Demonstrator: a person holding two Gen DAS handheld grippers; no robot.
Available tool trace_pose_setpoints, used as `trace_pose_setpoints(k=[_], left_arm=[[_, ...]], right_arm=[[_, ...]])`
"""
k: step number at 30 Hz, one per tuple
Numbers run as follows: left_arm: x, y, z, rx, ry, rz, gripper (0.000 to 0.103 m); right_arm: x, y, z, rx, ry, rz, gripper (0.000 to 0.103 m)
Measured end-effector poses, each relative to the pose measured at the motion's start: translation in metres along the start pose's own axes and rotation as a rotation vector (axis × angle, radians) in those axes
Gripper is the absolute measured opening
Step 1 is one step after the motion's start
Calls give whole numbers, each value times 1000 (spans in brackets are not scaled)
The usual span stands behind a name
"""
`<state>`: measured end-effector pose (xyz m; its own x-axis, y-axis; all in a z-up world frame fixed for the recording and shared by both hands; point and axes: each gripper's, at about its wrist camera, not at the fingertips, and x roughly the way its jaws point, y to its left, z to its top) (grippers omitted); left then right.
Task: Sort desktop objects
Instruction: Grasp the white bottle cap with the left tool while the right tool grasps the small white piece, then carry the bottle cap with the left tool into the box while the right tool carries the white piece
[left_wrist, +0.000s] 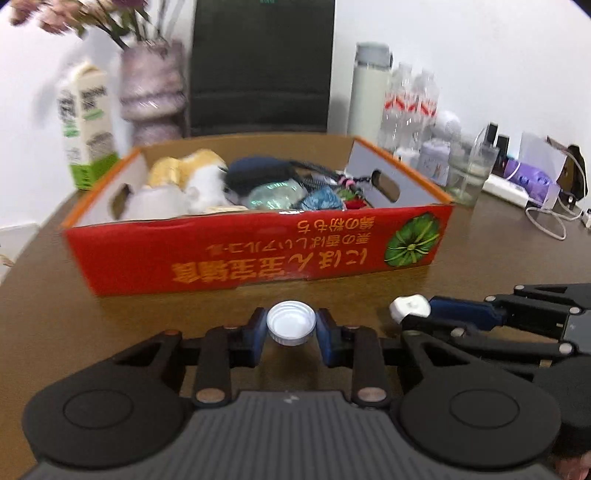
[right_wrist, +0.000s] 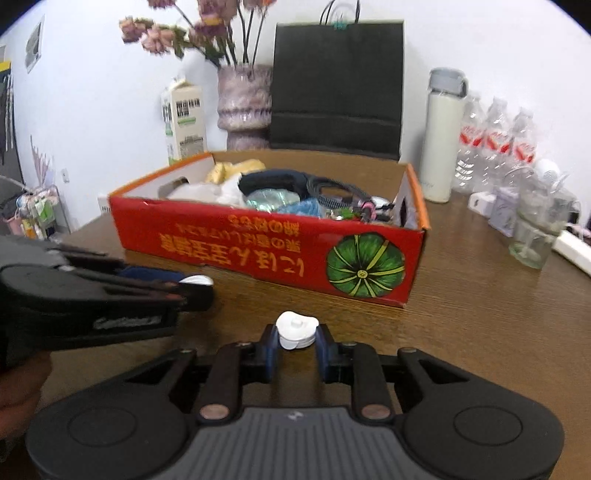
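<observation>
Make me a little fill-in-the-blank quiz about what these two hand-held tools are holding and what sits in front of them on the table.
1. The left tool is closed on a white bottle ____.
2. The right tool grips a small plastic piece whose colour is ____.
3. The red cardboard box has a green ____ printed on its side.
4. The tall vase behind the box holds ____.

Missing words: cap; white; pumpkin; flowers

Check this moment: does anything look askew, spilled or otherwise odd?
One oddity: the red box sits with its printed lettering upside down as both cameras see it. Nothing looks spilled. The left gripper holds a white bottle cap, the right gripper a small white piece.
</observation>
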<state>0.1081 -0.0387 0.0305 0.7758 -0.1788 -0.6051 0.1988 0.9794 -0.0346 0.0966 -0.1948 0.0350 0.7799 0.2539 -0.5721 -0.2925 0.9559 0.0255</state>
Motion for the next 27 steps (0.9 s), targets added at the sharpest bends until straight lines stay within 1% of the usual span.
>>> trace_pose_setpoints(k=[3, 5, 9, 12, 15, 17, 20, 23, 27], left_arm=[[-39, 2, -17, -28, -45, -1, 29], [-60, 6, -29, -55, -43, 0, 29], [-101, 9, -52, -98, -54, 18, 29], [-131, 6, -67, -97, -84, 31, 29], [-158, -2, -83, -68, -115, 49, 29], [-170, -5, -91, -59, -120, 44, 29], [-185, -7, -95, -47, -146, 47, 29], [-194, -5, -93, -50, -175, 56, 29], [-195, -4, -90, -57, -179, 53, 29]], right_arm=[[-36, 8, -11, 51, -50, 11, 20], [-56, 14, -19, 75, -69, 16, 20], [-91, 30, -33, 47, -73, -20, 20], [-120, 40, -39, 41, -110, -37, 20], [-146, 52, -50, 44, -141, -40, 20], [-160, 60, -59, 36, -156, -47, 20], [-177, 66, -67, 30, -163, -48, 20], [-186, 67, -67, 29, -178, -63, 20], [-192, 63, -64, 34, -202, -71, 20]])
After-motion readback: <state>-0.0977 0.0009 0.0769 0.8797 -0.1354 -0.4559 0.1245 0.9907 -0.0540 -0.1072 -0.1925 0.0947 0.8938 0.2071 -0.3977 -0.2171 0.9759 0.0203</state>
